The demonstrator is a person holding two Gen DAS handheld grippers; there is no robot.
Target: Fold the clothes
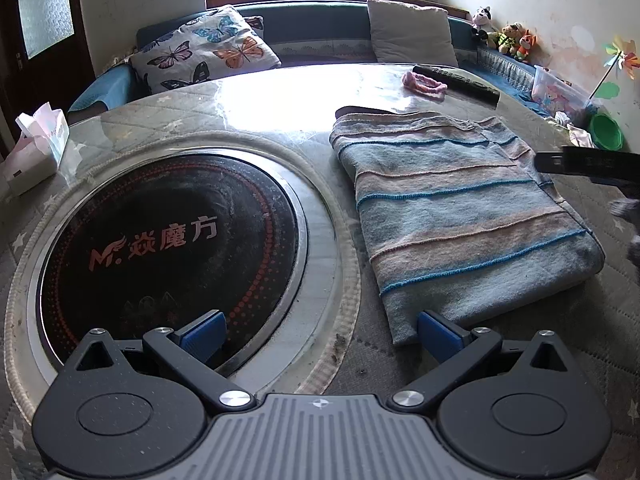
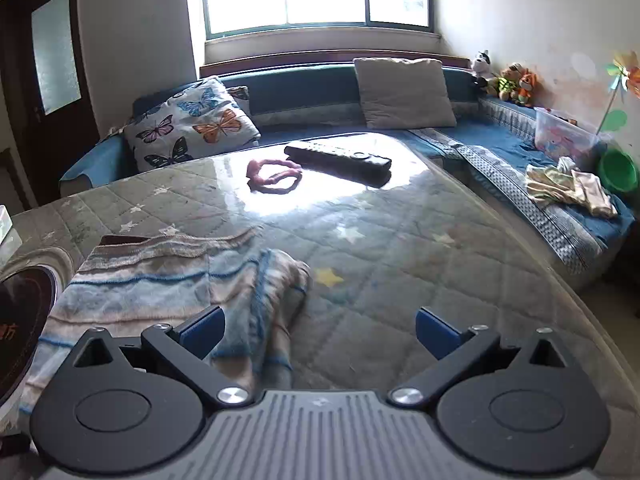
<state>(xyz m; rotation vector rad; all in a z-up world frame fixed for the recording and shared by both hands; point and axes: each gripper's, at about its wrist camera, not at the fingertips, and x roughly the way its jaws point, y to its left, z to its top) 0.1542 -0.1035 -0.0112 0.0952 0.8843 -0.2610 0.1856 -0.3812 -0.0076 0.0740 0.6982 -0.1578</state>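
Left gripper (image 1: 320, 334) is hovering low over the surface (image 1: 248, 104), jaws spread wide and holding nothing. Its left blue pad is sitting over the round black cooktop (image 1: 168, 240) set into the surface; its right pad is sitting just at the near corner of the striped garment (image 1: 460, 208).

Garment is lying folded into a rough rectangle, blue and pink-beige bands, flat on the surface just right of the cooktop ring. From the right wrist view, the same garment (image 2: 168, 280) is showing a loose rumpled flap trailing off its right side toward the quilted star-pattern cover under the glass.

Right gripper (image 2: 318, 330) is also wide open, nothing between the pads. Its left pad is overlapping the garment's near edge; can't tell if it is touching the cloth. Its right pad is sitting over bare surface. In the left wrist view the right gripper (image 1: 592, 168) is poking in from the right edge, over the garment's far right side.

Farther back on the surface: a black remote (image 2: 338, 158) and a pink hair band (image 2: 274, 176), just beside each other, well apart from the garment. A tissue pack (image 1: 38, 148) is sitting at the left edge. A blue sofa (image 2: 304, 88) is running behind, carrying a butterfly pillow (image 2: 192, 124) and a grey cushion (image 2: 404, 92).
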